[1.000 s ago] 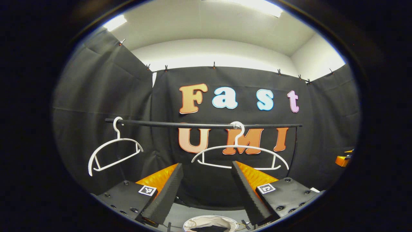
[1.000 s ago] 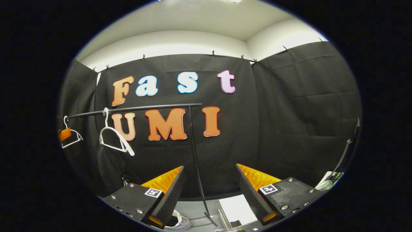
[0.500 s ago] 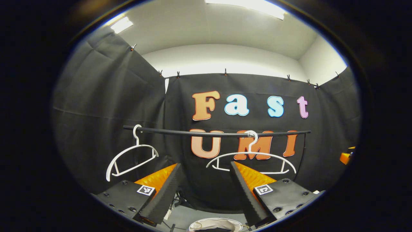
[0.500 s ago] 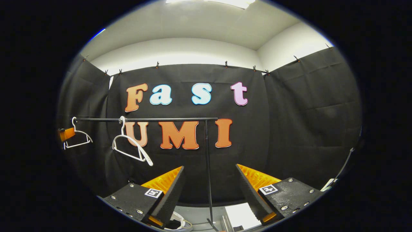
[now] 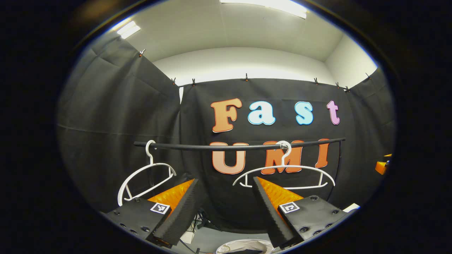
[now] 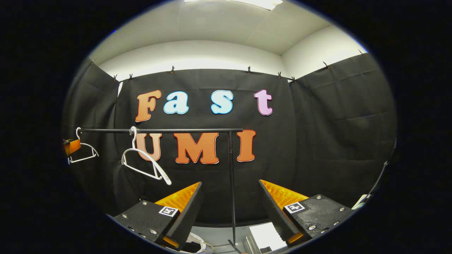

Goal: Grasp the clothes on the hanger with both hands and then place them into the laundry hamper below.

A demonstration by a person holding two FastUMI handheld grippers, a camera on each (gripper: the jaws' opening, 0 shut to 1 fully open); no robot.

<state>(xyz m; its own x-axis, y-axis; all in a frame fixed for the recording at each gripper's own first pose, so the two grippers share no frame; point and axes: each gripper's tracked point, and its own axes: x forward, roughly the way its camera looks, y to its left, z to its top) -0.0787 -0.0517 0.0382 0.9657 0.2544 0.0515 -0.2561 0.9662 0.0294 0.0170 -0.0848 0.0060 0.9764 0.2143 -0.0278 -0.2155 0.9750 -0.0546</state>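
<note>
Both white plastic hangers [image 5: 283, 169] hang bare on the black metal rail [image 5: 240, 145]. Left tongs [image 5: 224, 208] and right tongs [image 6: 229, 211] gape wide, empty, their load seemingly dropped in the white fabric hamper [image 5: 243, 246] below.

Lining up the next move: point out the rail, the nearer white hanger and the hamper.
rail [image 5: 212, 146], left gripper view, mid-bar.
white hanger [image 5: 282, 168], left gripper view, top of its arch.
hamper [image 5: 243, 245], left gripper view, pale rim at bottom.
</note>
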